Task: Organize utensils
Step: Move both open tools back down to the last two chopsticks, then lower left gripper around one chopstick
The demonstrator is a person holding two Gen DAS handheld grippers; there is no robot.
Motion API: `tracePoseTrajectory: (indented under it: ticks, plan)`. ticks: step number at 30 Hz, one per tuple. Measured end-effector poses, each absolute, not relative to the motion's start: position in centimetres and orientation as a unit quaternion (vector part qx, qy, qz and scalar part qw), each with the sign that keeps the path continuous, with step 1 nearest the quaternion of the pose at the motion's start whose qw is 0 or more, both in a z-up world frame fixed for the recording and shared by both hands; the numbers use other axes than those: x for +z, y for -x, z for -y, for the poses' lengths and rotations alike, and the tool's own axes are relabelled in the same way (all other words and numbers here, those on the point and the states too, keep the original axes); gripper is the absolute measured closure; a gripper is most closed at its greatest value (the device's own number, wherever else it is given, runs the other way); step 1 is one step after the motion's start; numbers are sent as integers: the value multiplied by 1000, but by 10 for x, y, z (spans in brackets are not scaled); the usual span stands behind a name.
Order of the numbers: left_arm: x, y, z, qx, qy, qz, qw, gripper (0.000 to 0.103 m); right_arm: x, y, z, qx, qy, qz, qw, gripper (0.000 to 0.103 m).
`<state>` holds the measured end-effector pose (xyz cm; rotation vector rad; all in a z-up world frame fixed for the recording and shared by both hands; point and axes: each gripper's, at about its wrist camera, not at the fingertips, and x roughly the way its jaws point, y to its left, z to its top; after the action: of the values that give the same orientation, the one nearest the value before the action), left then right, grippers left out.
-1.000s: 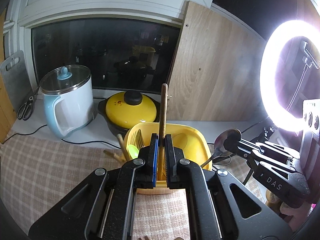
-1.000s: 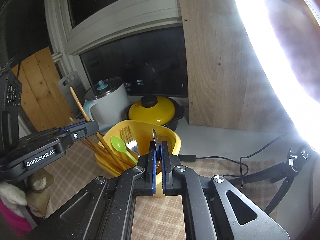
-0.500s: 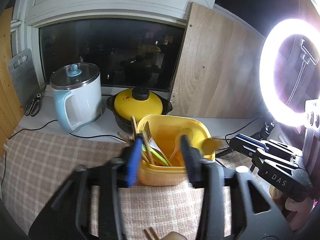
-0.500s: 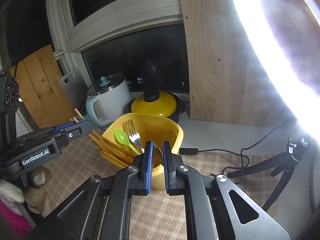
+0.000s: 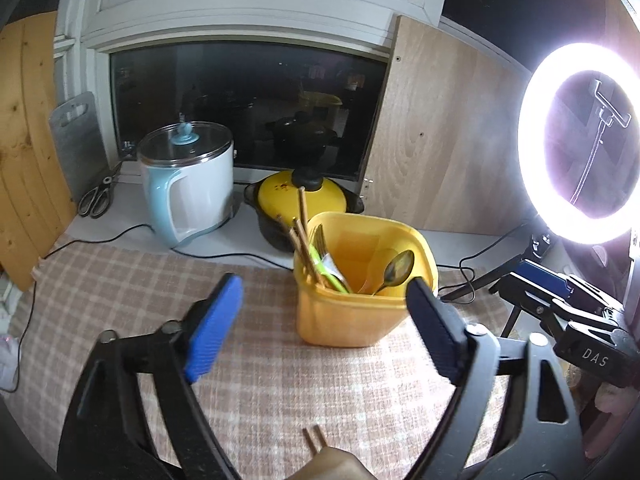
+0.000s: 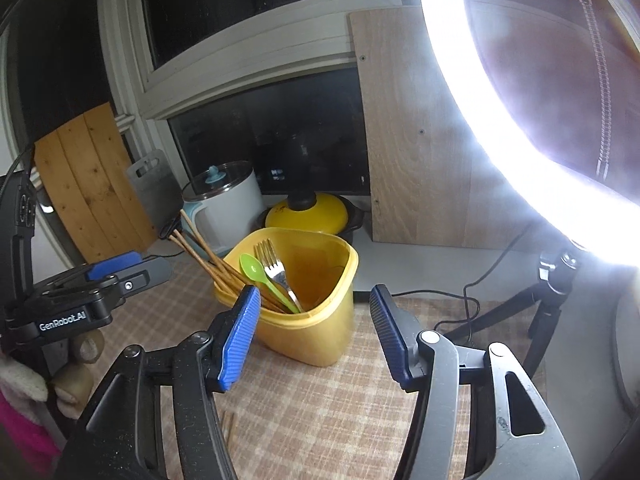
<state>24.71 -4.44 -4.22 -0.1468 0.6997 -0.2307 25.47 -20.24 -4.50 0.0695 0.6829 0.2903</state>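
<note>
The yellow holder (image 5: 362, 312) looks like smooth, slightly translucent plastic with a soft sheen. In it stand wooden chopsticks (image 6: 208, 264), a glossy green plastic spoon (image 6: 256, 270), a shiny metal fork (image 6: 274, 264) and a polished metal spoon (image 5: 396, 268). The table (image 5: 280, 392) wears a matt woven checked cloth. The left claw (image 5: 320, 328) and right claw (image 6: 314, 334) have ribbed blue pads on speckled matt black plastic arms. The pot lid (image 5: 304, 198) is glossy yellow; the board (image 5: 440, 140) is matt wood grain.

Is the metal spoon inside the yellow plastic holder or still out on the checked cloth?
Inside. The metal spoon leans bowl-up against the inner wall of the yellow plastic holder, clear of both grippers.
</note>
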Motion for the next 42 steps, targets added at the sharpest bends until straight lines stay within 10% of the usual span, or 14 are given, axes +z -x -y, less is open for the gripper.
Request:
tracePoseTrajectory:
  ticks: [10,29,36,42]
  plan:
    - [-64,-198,57,-108,14,-356,928,10,-71,-236,214,108,-62,-392,911,23]
    - [-134,-134,39,-74,32,-461,884,11,-128,-173,207,117,-6,-467,877,22]
    - [-169,-123,43,-68,76,-520,848,65,-137,-163,217,122,-20,-474,872,22]
    - [-184,-114,45,-70,121,-540,830,76,-150,-159,224,101,-1,-488,867,22]
